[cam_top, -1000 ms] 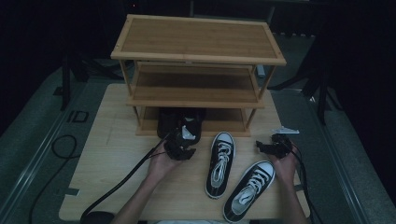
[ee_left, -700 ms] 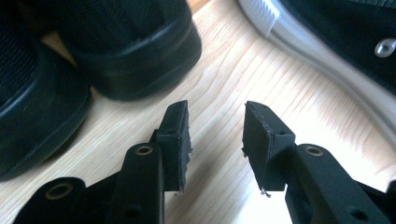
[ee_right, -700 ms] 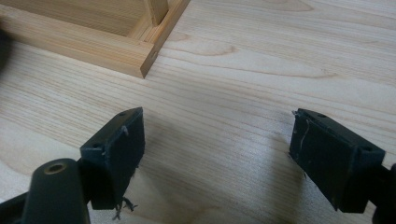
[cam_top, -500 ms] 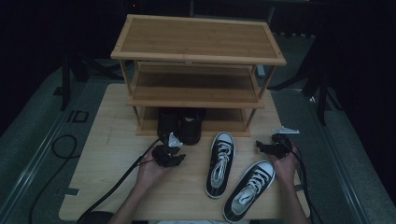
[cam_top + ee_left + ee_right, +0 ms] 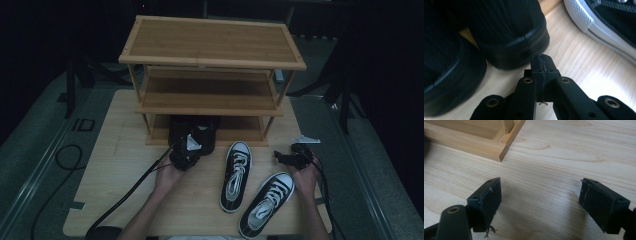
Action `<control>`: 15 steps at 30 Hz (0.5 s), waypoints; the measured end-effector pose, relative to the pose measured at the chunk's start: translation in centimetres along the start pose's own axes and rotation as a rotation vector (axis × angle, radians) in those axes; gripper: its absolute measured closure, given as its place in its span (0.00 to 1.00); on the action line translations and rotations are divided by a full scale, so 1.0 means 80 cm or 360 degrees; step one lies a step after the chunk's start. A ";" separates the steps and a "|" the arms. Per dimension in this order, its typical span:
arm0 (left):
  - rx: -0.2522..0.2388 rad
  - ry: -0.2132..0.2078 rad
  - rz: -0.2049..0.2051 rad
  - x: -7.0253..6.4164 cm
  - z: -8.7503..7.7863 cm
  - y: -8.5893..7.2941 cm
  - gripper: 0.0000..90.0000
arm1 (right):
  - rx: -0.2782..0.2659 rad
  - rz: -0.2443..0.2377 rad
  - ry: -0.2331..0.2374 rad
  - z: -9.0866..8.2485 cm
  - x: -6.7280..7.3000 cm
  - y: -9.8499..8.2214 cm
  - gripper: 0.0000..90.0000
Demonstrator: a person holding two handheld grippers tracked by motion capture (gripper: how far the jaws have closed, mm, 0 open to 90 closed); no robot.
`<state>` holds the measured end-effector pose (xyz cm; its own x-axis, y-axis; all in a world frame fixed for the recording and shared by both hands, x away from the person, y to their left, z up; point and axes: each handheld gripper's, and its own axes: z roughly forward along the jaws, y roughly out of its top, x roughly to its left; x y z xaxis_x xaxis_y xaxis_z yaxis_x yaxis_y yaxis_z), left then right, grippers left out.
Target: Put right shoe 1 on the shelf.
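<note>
Left gripper view, left gripper (image 5: 541, 62) fingers pressed together, empty, beside black shoes (image 5: 506, 30) — right gripper (image 5: 540, 202) fingers apart over bare table (image 5: 564, 157).

Black screwed tools (image 5: 541, 67); trailing cables (image 5: 130, 192)

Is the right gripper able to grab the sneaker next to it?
Probably yes. The right gripper has its jaws wide open over bare table, and the nearer sneaker lies just beside that hand with nothing between them.
</note>
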<state>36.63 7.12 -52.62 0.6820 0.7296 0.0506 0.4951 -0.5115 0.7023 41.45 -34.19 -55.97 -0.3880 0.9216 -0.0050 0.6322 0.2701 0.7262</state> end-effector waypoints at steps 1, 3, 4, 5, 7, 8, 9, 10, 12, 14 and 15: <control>-0.0013 0.0005 -0.0004 0.000 0.001 0.003 1.00 | 0.0000 0.0000 0.0000 0.000 0.000 0.000 0.20; -0.0047 -0.0014 -0.0026 0.000 0.002 0.006 1.00 | 0.0000 0.0000 0.0000 0.000 0.000 0.000 0.20; -0.0047 -0.0014 -0.0026 0.000 0.002 0.006 1.00 | 0.0000 0.0000 0.0000 0.000 0.000 0.000 0.20; -0.0042 -0.0006 -0.0004 -0.002 0.003 0.010 1.00 | 0.0000 0.0000 0.0000 0.000 0.000 0.000 0.20; -0.0040 0.0006 0.0009 -0.005 0.005 0.011 1.00 | 0.0000 0.0000 -0.0001 0.000 0.000 0.000 0.20; -0.0038 0.0015 0.0002 -0.005 0.006 0.012 1.00 | 0.0000 -0.0001 -0.0001 0.000 0.000 0.000 0.20; -0.0039 0.0019 -0.0009 -0.005 0.007 0.013 1.00 | 0.0000 -0.0001 -0.0001 0.000 0.000 0.000 0.20; -0.0038 0.0022 -0.0019 -0.004 0.008 0.014 1.00 | 0.0000 -0.0001 -0.0001 0.000 0.000 0.000 0.20; -0.0043 0.0023 -0.0044 -0.002 0.011 0.015 1.00 | 0.0000 -0.0001 -0.0001 0.000 0.000 0.000 0.20; -0.0046 0.0015 -0.0061 0.000 0.012 0.016 1.00 | 0.0000 -0.0002 -0.0001 0.000 0.000 0.000 0.20; -0.0048 0.0014 -0.0062 0.001 0.013 0.016 1.00 | 0.0000 -0.0001 -0.0001 0.000 0.000 0.000 0.20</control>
<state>37.86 6.08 -52.44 0.6578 0.7527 0.0286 0.5048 -0.4687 0.7249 41.44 -34.18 -55.97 -0.3881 0.9216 -0.0059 0.6319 0.2707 0.7262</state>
